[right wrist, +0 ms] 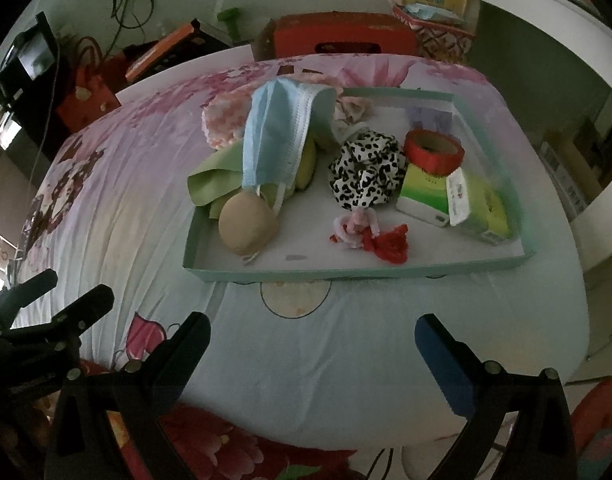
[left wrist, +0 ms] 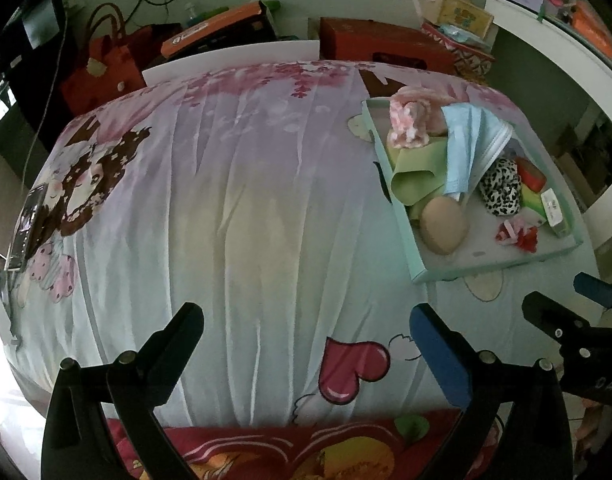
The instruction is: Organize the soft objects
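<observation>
Both your grippers are wide apart and hold nothing. Left gripper (left wrist: 306,332) hangs over bare printed bedsheet (left wrist: 226,200); right gripper (right wrist: 312,340) sits just short of the tray's near rim. The soft stuff is all in the mint tray (right wrist: 346,272) on the bed's right side: blue face mask (right wrist: 278,132) draped over a green cloth (right wrist: 214,184), beige sponge (right wrist: 248,222) at the near left corner, spotted scrunchie (right wrist: 366,172) mid-tray, pink-and-red hair ties (right wrist: 370,236) in front of it. Red tape roll (right wrist: 434,148) rests on the green tissue pack (right wrist: 466,204), far right.
</observation>
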Demonstrator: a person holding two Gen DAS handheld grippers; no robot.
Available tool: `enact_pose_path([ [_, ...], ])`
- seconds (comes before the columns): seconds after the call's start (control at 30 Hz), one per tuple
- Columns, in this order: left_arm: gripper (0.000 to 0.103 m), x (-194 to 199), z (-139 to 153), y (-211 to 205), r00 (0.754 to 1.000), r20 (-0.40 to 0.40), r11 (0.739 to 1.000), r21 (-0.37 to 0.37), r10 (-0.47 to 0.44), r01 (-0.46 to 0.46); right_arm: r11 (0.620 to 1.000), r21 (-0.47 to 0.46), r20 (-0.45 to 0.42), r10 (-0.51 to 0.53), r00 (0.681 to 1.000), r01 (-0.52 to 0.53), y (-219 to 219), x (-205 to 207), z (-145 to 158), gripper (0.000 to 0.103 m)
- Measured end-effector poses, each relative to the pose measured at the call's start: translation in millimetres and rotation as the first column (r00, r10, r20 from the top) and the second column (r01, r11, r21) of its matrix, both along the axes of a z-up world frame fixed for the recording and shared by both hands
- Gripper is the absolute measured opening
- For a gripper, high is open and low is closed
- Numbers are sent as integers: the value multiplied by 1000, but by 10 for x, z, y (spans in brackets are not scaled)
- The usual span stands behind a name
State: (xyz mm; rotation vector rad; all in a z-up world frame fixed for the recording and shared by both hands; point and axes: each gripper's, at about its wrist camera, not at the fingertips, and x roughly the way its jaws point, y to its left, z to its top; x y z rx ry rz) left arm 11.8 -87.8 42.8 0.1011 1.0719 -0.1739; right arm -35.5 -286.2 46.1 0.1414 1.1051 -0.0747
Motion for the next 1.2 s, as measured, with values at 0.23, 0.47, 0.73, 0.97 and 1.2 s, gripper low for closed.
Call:
enact_pose_path([
  [0.23,102,-4,6,69,1000,-5,1000,11,18,-18,1000,-10,2,7,1000,-7,34,3,38,103],
  [0.47,102,-19,26,81,1000,7,1000,3,17,-17,1000,-12,0,6,1000,-6,34,4,37,103],
  [0.73,102,-44,78,69,999,34,1000,5,17,-17,1000,-10,-1,5,1000,-5,23,1,35,103],
  [0.97,102,-62,106,66,999,50,1000,11,20,-21,1000,-8,0,4,1000,-4,-6,-9,31,103],
  [1.2,102,-64,107,53,998,51,999,25,22,-23,1000,-8,1,4,1000,-4,-11,-13,32,103],
])
